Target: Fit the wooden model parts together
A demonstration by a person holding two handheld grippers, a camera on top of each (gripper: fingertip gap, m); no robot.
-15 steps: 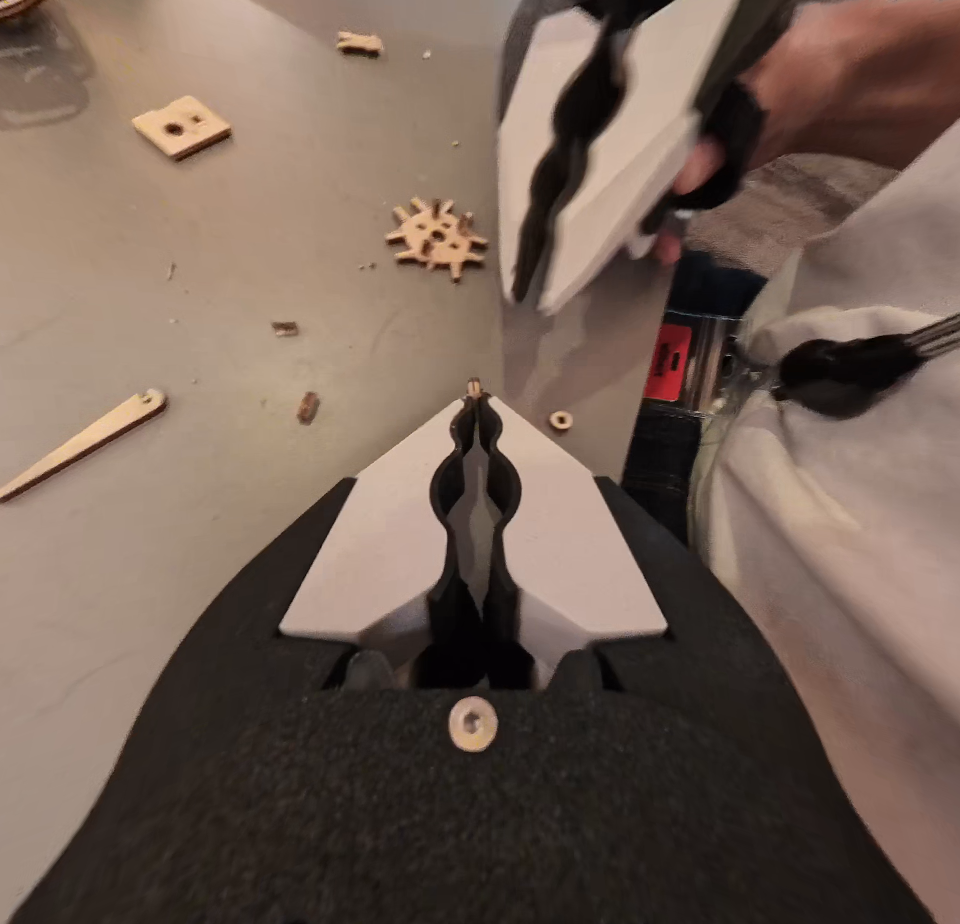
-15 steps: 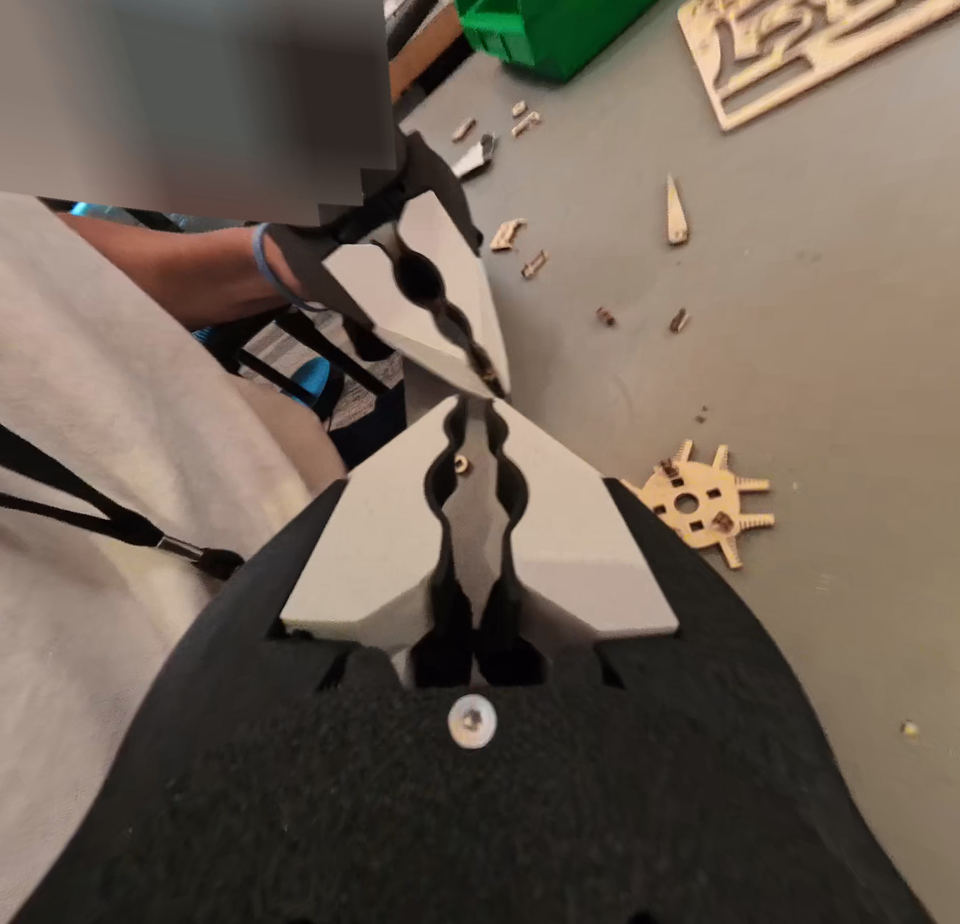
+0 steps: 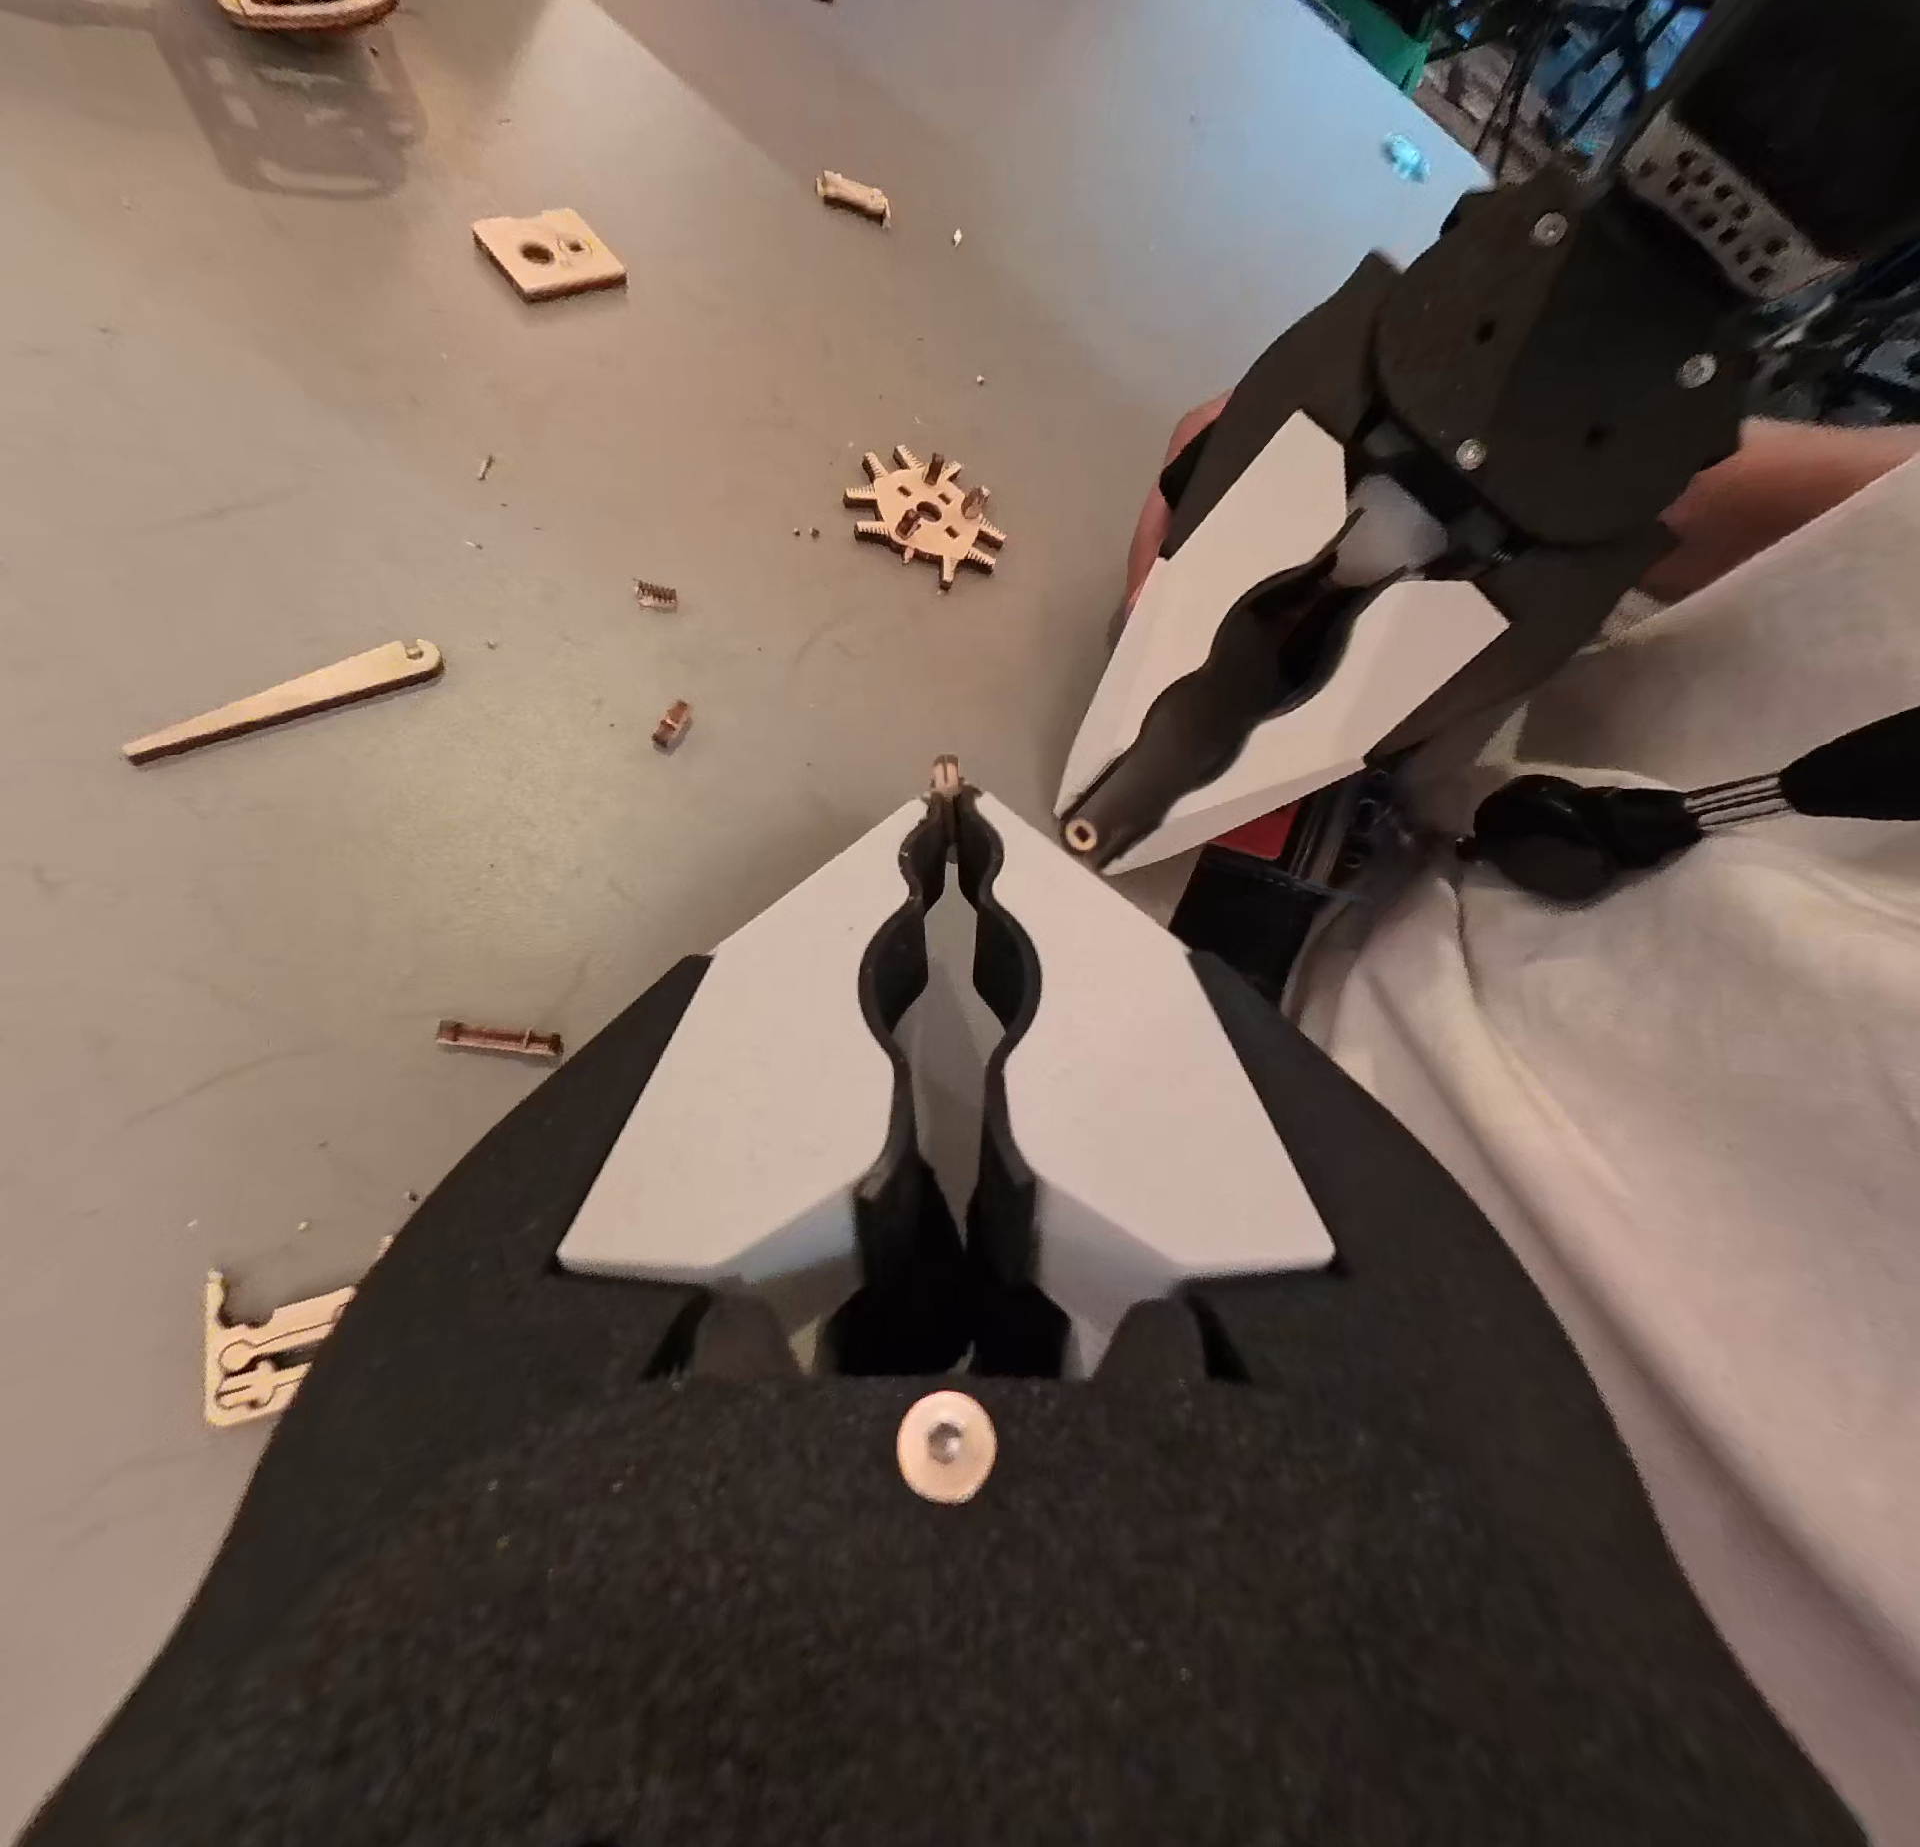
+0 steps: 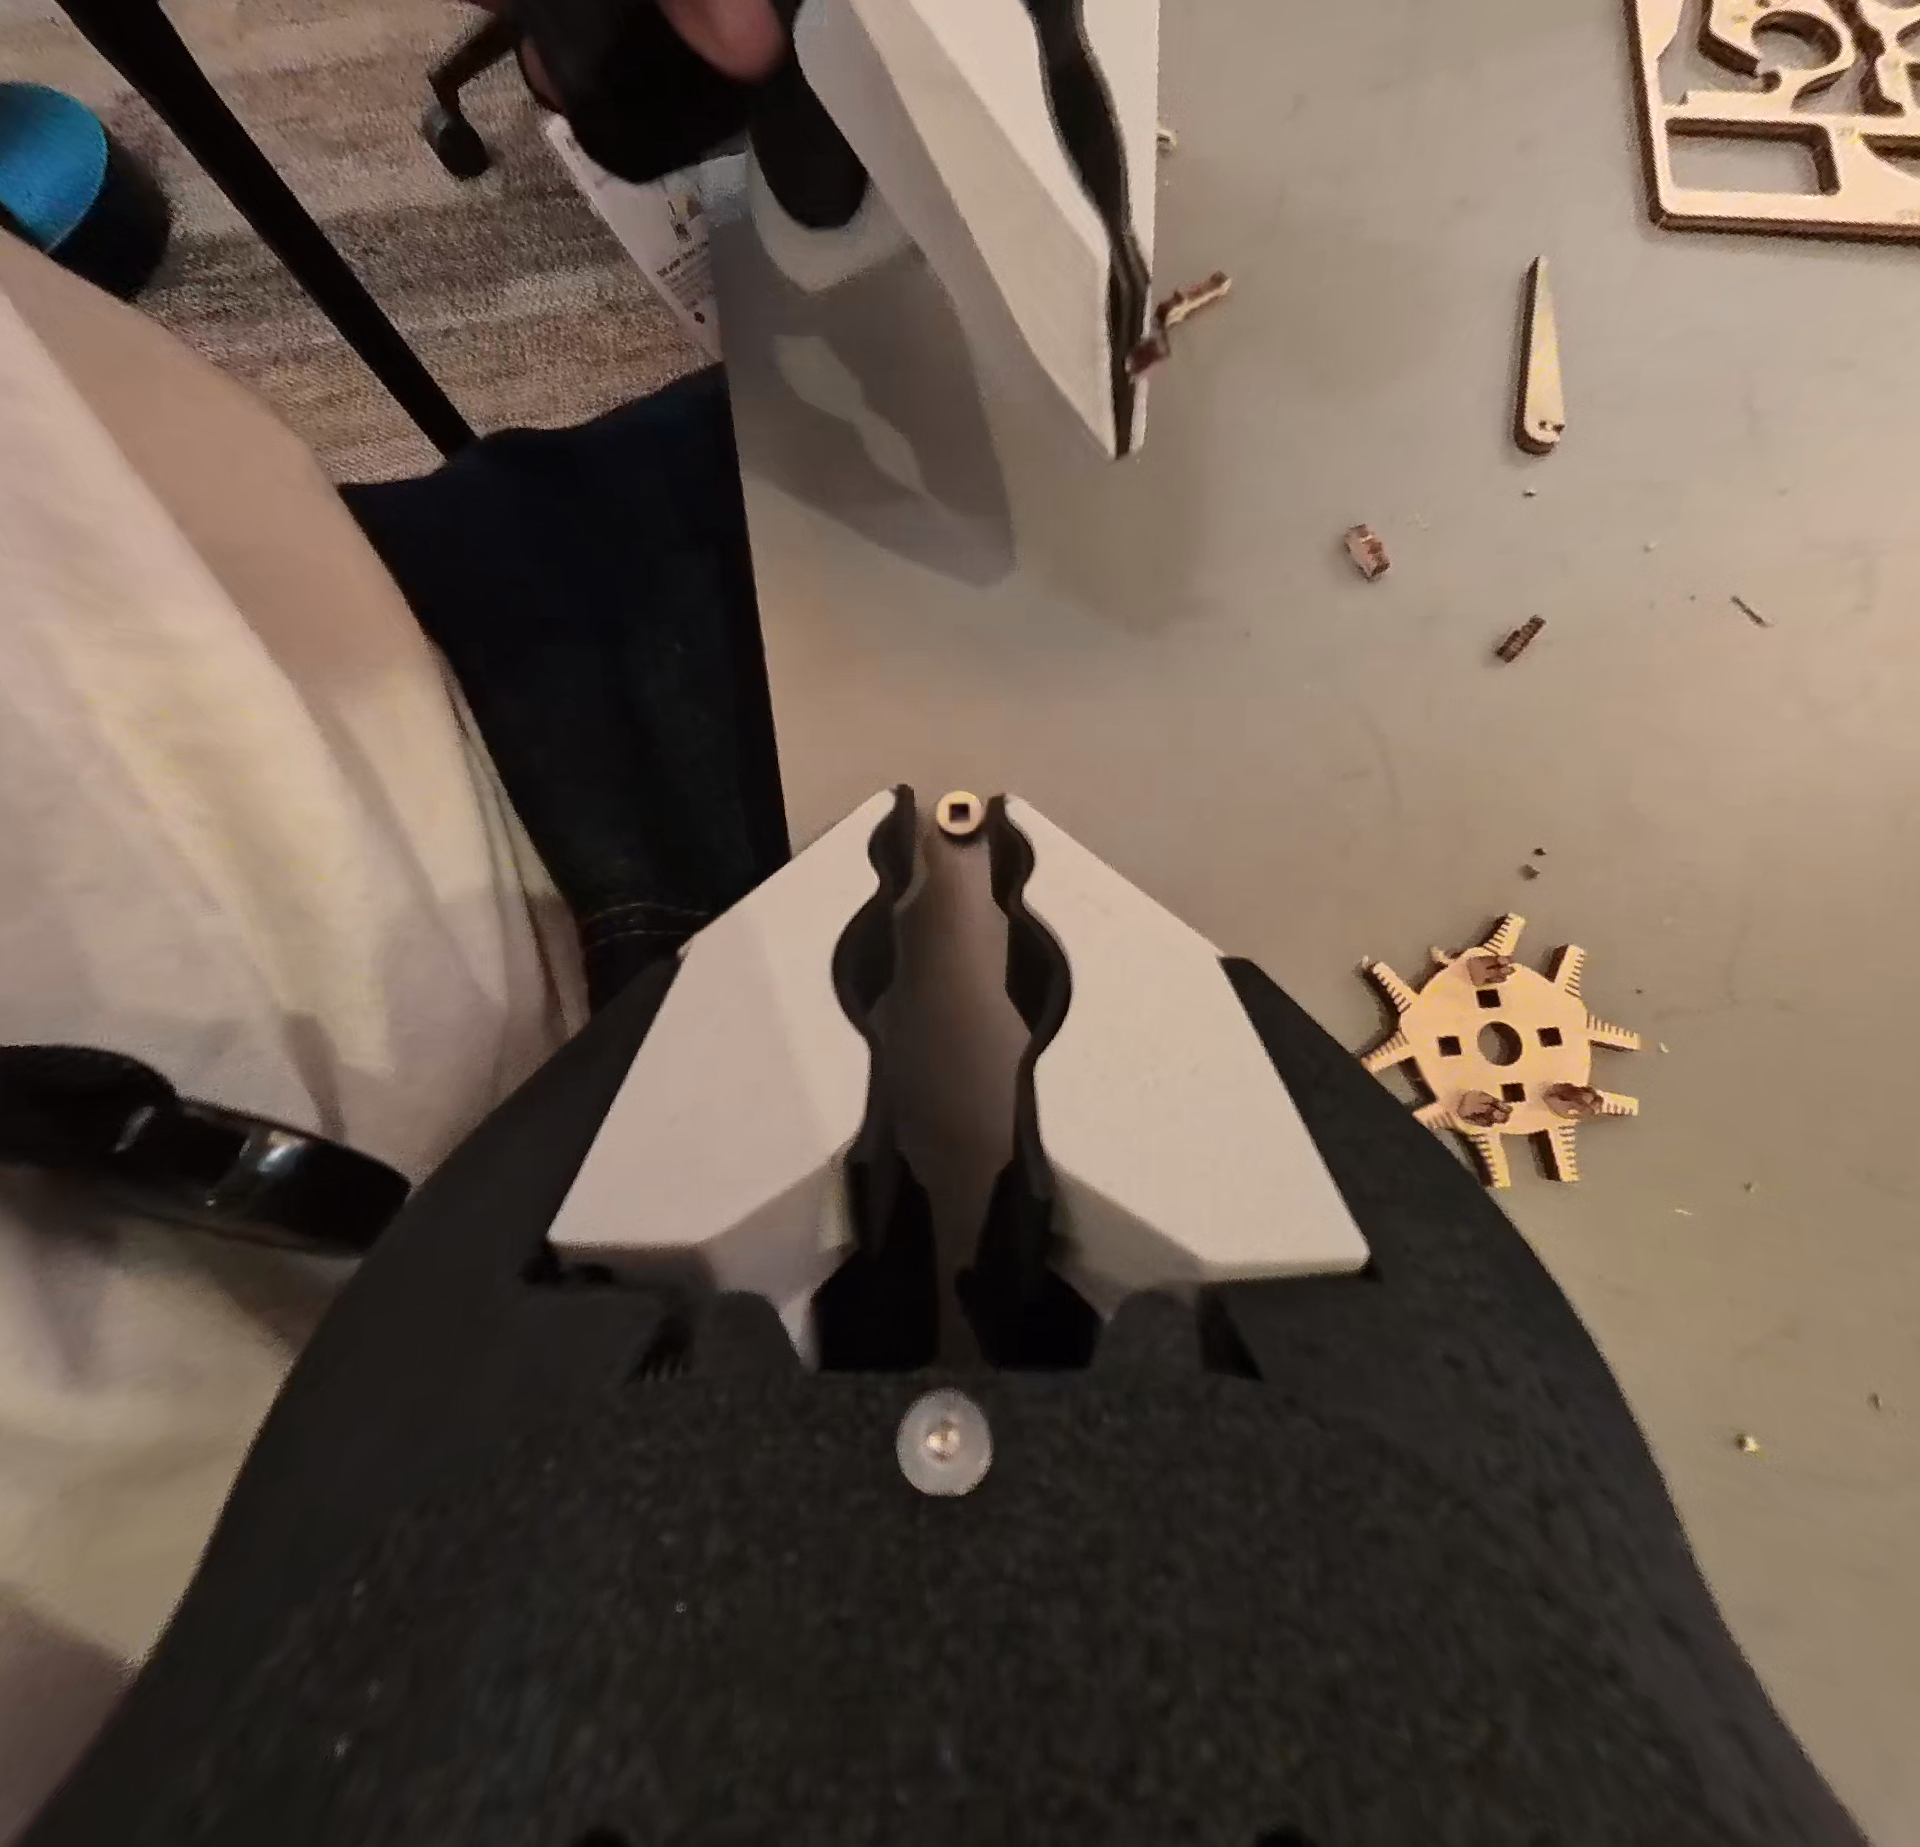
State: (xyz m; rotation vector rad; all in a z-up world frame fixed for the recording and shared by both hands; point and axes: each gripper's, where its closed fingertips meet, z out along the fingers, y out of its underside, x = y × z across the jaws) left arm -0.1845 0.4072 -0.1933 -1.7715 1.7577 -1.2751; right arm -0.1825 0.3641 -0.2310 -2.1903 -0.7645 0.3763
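A: Left gripper (image 3: 943, 810), jaws?

B: Pinched almost together on a small wooden peg (image 3: 945, 771). Peg end-on, poking just past the tips. Held above the grey table (image 3: 312, 467), near its front edge.

A: Right gripper (image 4: 951, 810)?

B: Narrow as well. Closed on a tiny wooden ring (image 4: 957, 811), caught right at the tips, squarish hole facing the camera. From the left wrist view: hanging at the table's edge, just right of the left tips.

A: Peg and ring touching?

B: No. Near each other, clearly apart, not joined.

A: Bigger part?

B: Toothed disc (image 4: 1496, 1049), flat on the table, to the right of the right gripper and clear of both sets of fingers. Round centre hole, square slots around it, some slots already carrying short dark pegs standing up.

A: Anything else on the surface?

B: Tapered sliver (image 3: 281, 701) lying flat, well left of the disc in the left wrist view. Square plate (image 3: 549, 254) with a round hole, farther back. Cut-out sheet (image 4: 1787, 83) at the far corner in the right wrist view. Dark scraps (image 4: 1366, 550) scattered between.

A: Hand?

B: Gloved hand (image 4: 644, 41) behind the left gripper, top of the right wrist view, blurred.
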